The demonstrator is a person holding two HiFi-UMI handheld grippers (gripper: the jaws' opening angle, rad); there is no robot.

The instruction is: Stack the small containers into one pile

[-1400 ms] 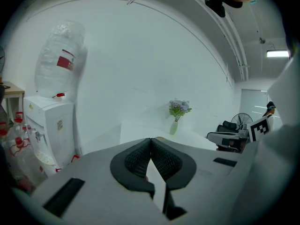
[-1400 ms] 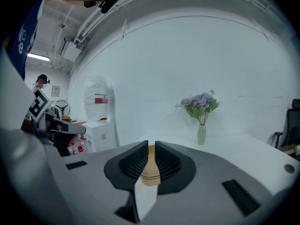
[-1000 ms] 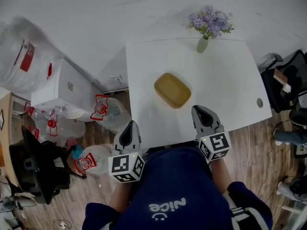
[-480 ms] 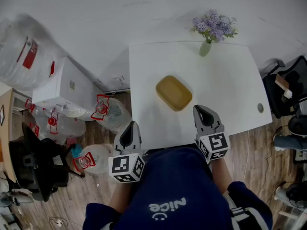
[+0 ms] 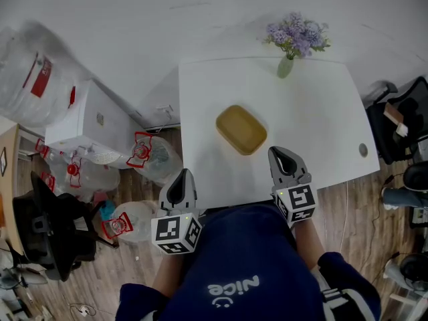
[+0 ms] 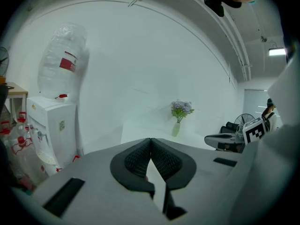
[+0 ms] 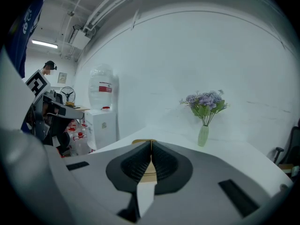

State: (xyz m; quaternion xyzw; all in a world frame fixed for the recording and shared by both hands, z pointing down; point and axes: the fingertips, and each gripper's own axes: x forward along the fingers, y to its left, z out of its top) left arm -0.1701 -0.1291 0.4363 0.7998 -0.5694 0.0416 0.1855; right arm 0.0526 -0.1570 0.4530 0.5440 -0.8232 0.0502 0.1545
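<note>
Yellow container [image 5: 241, 128] mostly hidden behind right gripper [image 7: 151, 146], left gripper [image 6: 151, 142], fingers of both pressed together, empty

The fingers [image 7: 133, 165] of the right gripper [image 7: 151, 145] hide most of the yellow container [image 7: 139, 141] in that gripper's view; the person's torso [image 5: 241, 266] covers the counter [image 5: 314, 126] at its near edge.

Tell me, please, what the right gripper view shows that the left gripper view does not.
Only the right gripper view shows the yellow container, lying on the table just beyond the right gripper, whose jaws are together with nothing between them. Only the left gripper view shows the left gripper, also shut on nothing, and the marker cube of the other gripper at its right edge. Both show the vase of flowers, the water dispenser and the white table.
</note>
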